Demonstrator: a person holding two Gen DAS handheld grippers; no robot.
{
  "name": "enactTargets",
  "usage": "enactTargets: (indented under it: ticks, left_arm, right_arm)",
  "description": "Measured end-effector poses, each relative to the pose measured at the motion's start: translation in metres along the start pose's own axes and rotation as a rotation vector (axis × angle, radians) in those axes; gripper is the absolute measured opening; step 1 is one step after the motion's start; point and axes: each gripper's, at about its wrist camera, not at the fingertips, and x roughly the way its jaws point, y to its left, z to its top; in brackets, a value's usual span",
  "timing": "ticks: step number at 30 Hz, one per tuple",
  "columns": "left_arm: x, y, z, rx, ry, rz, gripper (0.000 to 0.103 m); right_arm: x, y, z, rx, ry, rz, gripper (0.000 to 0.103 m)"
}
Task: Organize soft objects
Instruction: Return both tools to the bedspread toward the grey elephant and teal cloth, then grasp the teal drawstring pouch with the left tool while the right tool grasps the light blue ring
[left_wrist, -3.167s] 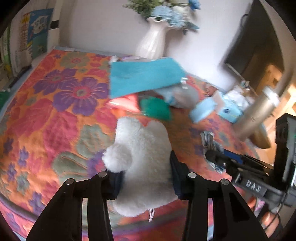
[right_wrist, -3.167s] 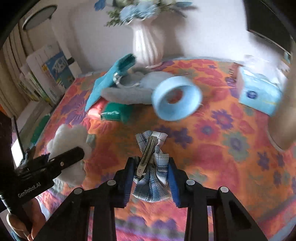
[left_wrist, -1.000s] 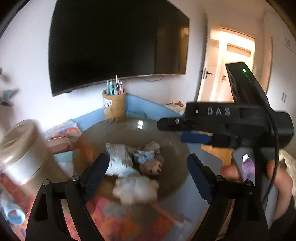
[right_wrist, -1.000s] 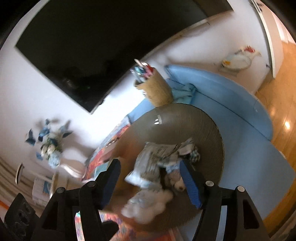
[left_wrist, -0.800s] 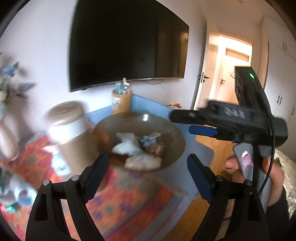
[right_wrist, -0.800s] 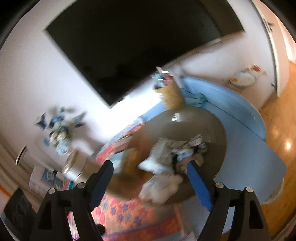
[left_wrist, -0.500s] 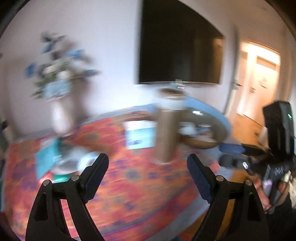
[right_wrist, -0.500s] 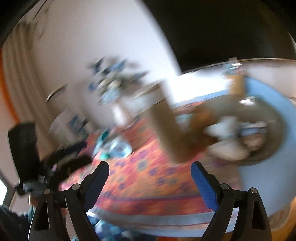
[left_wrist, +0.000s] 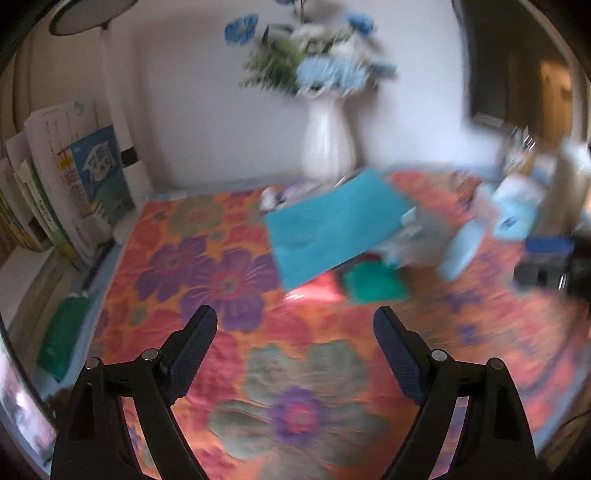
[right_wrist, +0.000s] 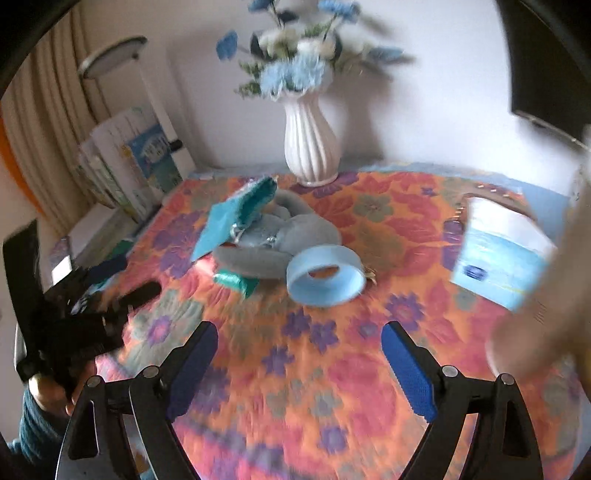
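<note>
Both grippers are open and empty above the flowered tablecloth (left_wrist: 207, 266). My left gripper (left_wrist: 295, 332) faces a teal cloth (left_wrist: 332, 229), with a red-orange soft item (left_wrist: 314, 288) and a green soft item (left_wrist: 373, 284) just below it. My right gripper (right_wrist: 299, 343) faces the same pile: the teal cloth (right_wrist: 236, 214), a grey plush piece (right_wrist: 291, 236), the green item (right_wrist: 236, 280) and a light blue ring (right_wrist: 325, 277). The left gripper also shows at the left of the right wrist view (right_wrist: 110, 295).
A white vase of blue flowers (right_wrist: 310, 147) stands at the back by the wall. Books (left_wrist: 74, 184) lean at the left. A blue tissue box (right_wrist: 502, 258) lies at the right, beside a blurred tan cylinder (right_wrist: 546, 295). A green bag (left_wrist: 62, 332) lies off the table's left edge.
Both grippers let go of the white plush and the plaid cloth at the bowl, opened wide, and swung back left to the flowered table and the pile of soft things.
</note>
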Motion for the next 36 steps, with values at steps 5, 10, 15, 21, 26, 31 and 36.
enactTargets:
  ticks: [5,10,15,21,26,31,36]
  left_arm:
    - [0.023,0.008,-0.004,-0.029,0.051,-0.057,0.086]
    - [0.021,0.005,-0.001,-0.011,0.053,-0.071,0.085]
    - [0.012,-0.016,0.022,0.078,0.034,-0.07,0.085]
    - [0.048,-0.042,0.05,0.232,0.046,-0.009,0.076]
    - [0.066,-0.035,0.058,0.196,0.078,-0.055,0.013]
    - [0.025,-0.015,0.05,0.046,0.032,-0.148,0.009]
    - [-0.017,0.015,0.035,-0.117,0.081,-0.253,0.009]
  right_arm:
    - [0.033,0.001,0.008,-0.003,-0.088,-0.057,0.089]
    - [0.057,-0.015,0.015,0.083,-0.061,-0.056,0.089]
    - [0.068,-0.012,0.016,0.058,-0.031,-0.067,0.089]
    - [0.066,-0.014,0.015,0.06,-0.047,-0.038,0.081]
    - [0.062,-0.022,0.013,0.089,-0.073,0.008,0.067]
    - [0.059,-0.033,0.012,0.145,-0.091,0.065,0.064]
    - [0.053,-0.044,0.009,0.2,-0.119,0.11,0.064]
